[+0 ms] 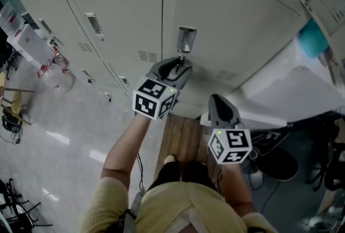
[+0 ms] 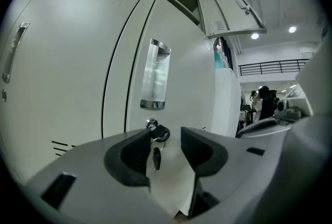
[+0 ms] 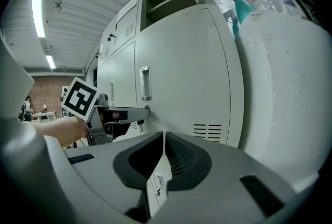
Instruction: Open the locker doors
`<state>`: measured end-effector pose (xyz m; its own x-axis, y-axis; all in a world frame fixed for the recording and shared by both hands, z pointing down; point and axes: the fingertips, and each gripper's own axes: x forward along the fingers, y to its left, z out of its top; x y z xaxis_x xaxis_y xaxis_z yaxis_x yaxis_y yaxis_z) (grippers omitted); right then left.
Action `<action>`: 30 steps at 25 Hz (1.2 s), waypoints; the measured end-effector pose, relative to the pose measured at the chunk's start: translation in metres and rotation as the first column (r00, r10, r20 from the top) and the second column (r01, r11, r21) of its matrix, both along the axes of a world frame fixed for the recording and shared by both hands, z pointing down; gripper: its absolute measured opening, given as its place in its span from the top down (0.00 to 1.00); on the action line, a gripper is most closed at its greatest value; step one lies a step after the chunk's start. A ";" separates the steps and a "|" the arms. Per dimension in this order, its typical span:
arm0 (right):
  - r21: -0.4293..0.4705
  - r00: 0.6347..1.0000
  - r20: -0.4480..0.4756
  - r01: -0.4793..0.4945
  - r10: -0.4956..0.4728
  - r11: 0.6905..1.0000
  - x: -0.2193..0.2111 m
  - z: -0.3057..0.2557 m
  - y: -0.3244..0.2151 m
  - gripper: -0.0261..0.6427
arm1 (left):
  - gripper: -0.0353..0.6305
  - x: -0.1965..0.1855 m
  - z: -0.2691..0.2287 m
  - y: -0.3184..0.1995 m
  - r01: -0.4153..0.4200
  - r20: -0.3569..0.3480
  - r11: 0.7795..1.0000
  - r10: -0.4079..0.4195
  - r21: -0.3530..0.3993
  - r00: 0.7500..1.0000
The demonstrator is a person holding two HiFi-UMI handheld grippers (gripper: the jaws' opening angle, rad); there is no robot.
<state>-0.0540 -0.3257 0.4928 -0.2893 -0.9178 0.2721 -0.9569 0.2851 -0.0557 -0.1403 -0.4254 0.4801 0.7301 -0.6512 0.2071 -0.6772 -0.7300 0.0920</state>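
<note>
A row of grey locker doors fills the head view. The door in front of me (image 1: 226, 21) has a recessed metal handle (image 1: 186, 39) with a lock just below it. My left gripper (image 1: 180, 67) points at that lock. In the left gripper view a black-headed key (image 2: 160, 133) sits in the lock under the handle (image 2: 154, 80), and a second key (image 2: 156, 158) hangs from its ring. My left gripper (image 2: 166, 135) is open, its jaws on either side of the key head. My right gripper (image 1: 218, 103) hangs lower right, shut and empty (image 3: 164, 137), away from the door.
One upper locker door (image 2: 231, 10) stands open above. A white covered bulk (image 1: 294, 91) stands against the lockers on the right. A plastic jar (image 1: 56, 78) and a white box (image 1: 26, 43) sit at the left. I stand on wooden slats (image 1: 183, 137). A person (image 2: 264, 102) is far behind.
</note>
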 end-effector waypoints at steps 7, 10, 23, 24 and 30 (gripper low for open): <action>0.003 1.000 0.017 -0.005 0.005 1.000 0.002 0.004 0.007 0.97 | 0.70 0.000 0.002 0.006 0.001 0.027 1.000 -0.001 0.004 1.000; 0.023 1.000 0.021 0.011 -0.012 1.000 0.003 -0.004 0.010 0.97 | 0.70 0.000 0.002 0.015 0.009 0.035 1.000 -0.009 -0.001 0.999; 0.022 0.998 0.034 0.049 -0.049 0.999 0.034 -0.009 0.060 0.97 | 0.70 0.007 0.002 0.067 0.093 0.060 0.996 -0.092 -0.007 0.994; 0.020 0.998 0.035 0.050 -0.050 0.999 0.035 -0.008 0.064 0.97 | 0.70 0.008 0.002 0.072 0.096 0.060 0.995 -0.096 -0.006 0.994; 0.042 0.997 0.033 0.075 -0.076 0.996 0.037 -0.014 0.084 0.97 | 0.70 0.015 0.004 0.099 0.110 0.066 0.994 -0.109 -0.014 0.992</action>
